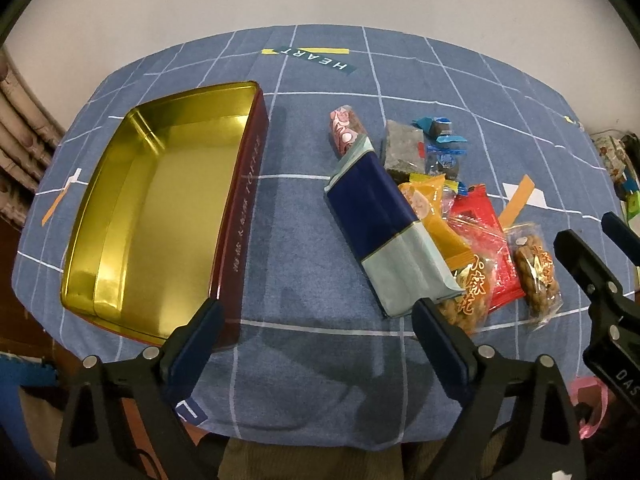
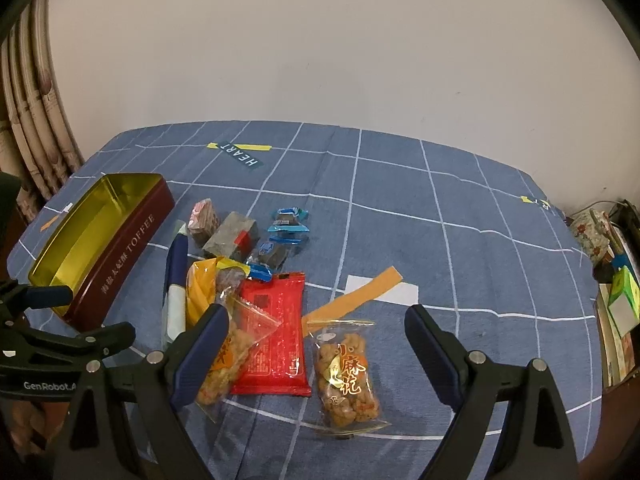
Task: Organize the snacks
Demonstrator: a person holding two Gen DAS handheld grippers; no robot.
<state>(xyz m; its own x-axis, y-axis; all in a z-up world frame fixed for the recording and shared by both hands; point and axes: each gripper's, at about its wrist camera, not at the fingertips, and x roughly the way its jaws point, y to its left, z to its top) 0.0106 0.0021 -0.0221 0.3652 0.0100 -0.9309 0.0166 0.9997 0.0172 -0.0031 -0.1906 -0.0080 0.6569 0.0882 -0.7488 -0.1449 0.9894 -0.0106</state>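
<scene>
Both claws are spread wide and carry nothing: the left gripper (image 1: 316, 320) hangs over bare cloth between the tin (image 1: 120, 216) and the snacks, and the right gripper (image 2: 316, 332) hangs above the near end of the pile. The tin sits on the left of the blue checked tablecloth (image 2: 460, 240) with its gold inside empty, so nothing looks sorted yet. The snacks lie in a loose heap to the right of it, apart from the tin. The handiest first pick is probably the clear bag of twists (image 2: 347, 376), which lies alone just beside the red packet (image 2: 276, 336) and almost between the right claw's fingers. Come straight down, pinch it across its narrow width at the middle where it is fattest, and close gently so the twists do not crush. Lift clear of the red packet before swinging left, and set it flat in a far corner of the tin, leaving room for the long blue packet (image 1: 384, 224)
</scene>
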